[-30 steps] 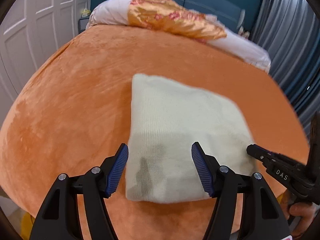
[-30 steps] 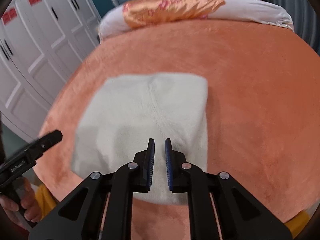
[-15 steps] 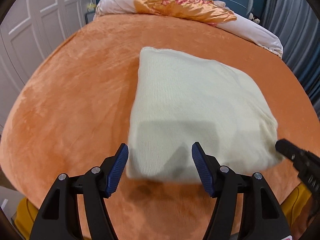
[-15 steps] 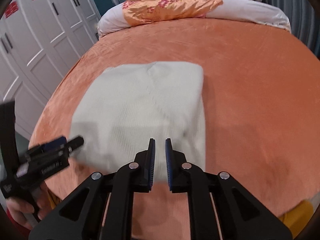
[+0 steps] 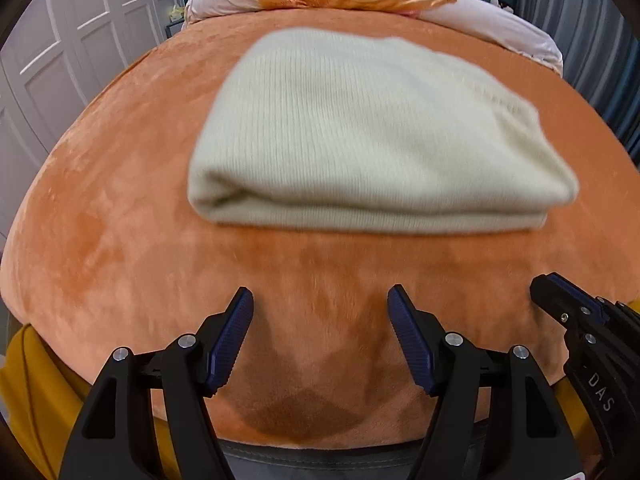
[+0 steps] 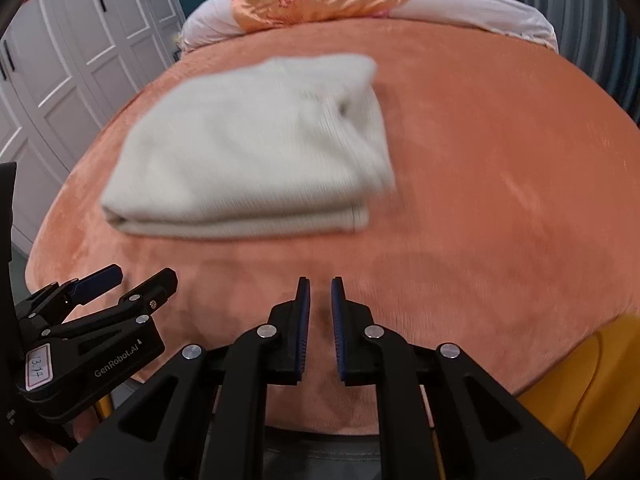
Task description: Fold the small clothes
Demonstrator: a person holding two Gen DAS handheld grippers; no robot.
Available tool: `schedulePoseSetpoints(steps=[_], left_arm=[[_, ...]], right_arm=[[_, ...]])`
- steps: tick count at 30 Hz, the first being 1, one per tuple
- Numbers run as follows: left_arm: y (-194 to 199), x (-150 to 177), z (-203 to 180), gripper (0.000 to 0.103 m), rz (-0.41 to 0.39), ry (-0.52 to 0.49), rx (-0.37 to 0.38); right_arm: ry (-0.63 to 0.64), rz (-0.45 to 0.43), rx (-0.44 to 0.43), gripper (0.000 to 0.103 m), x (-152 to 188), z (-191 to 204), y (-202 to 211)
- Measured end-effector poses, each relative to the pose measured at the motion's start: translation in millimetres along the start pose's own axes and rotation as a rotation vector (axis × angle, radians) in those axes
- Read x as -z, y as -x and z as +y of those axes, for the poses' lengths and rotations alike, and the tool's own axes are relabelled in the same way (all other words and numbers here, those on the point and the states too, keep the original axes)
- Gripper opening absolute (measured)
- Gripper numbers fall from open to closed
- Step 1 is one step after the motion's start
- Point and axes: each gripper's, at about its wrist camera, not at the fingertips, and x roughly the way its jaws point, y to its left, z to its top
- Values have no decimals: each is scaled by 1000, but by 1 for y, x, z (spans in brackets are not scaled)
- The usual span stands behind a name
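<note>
Folded garment (image 5: 372,132) beyond fingers (image 5: 408,336) (untouched)

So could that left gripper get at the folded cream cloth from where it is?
Probably yes. The left gripper is open and empty, and only bare orange blanket lies between it and the folded cream cloth.

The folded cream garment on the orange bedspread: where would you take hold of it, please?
Probably the folded cream garment is best gripped at its near edge, where the layers stack with a visible lip. Come in low from the near side, one finger sliding under the stack, using the left gripper, whose fingers stand open.
</note>
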Motion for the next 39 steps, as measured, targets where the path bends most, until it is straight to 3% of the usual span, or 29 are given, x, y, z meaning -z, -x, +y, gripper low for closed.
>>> schedulePoseSetpoints(steps=[4,11,21,39], left_arm=[[0,9,-5,72,-45,-24,-23],[-6,16,-3,86,-94,-14,-39],[-11,22,2,92,-169,16,-53],[-11,22,2,92,-172,18,-56]], right_arm=[[13,-14,9,14,5,2,-3],[79,-58,37,37,12,21,-7],[72,-115,77,37,19,26,-10],[62,-137,80,38,24,30,-9]])
